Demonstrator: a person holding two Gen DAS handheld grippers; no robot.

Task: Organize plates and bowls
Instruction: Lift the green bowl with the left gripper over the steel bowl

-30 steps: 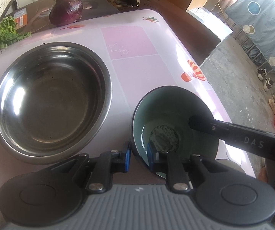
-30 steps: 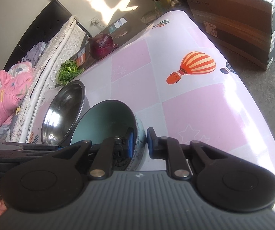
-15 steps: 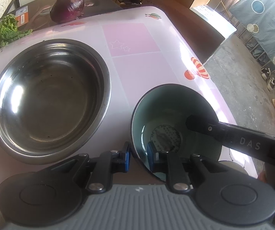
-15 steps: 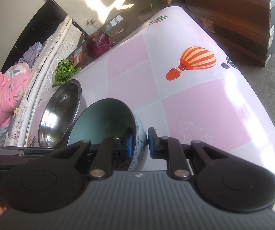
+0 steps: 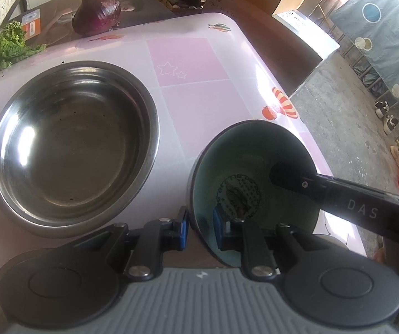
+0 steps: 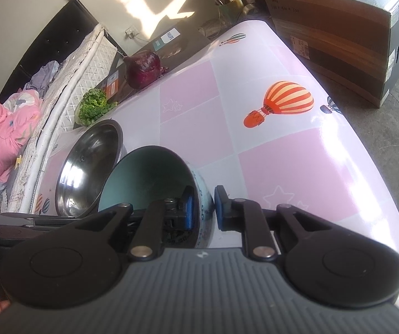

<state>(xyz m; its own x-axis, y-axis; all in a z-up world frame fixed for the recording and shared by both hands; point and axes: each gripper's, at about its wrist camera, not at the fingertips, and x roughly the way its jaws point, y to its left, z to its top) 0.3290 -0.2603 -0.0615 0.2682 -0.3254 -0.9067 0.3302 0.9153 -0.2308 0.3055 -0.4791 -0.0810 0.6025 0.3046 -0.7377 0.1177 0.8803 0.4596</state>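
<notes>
Teal bowl [image 5: 255, 172] tilted near the right edge of the pink checked surface [image 5: 199, 105], gripped at two spots on its rim. Left claw [image 5: 199, 229] clenched on the near rim, one blue pad outside, one inside. Right claw [image 6: 202, 207] clamped on the opposite wall, likewise one pad inside, one outside; seen from the left wrist as a black finger reaching into the bowl, marked "DAS". Steel bowl [image 5: 71, 144] just beside, on the left, empty, apart from the teal one. Red onion [image 5: 97, 14] and leafy greens [image 5: 7, 46] on a dark board beyond the far edge, near a card reading "PHILIPS", upside down. Cardboard boxes [image 6: 338, 27] on the floor past the surface; bedding and pink cloth [image 6: 7, 128] to the left. Balloon prints [image 6: 283, 103] on the covering. Little changed from a second ago: same grips, both bowls in about the same places.
</notes>
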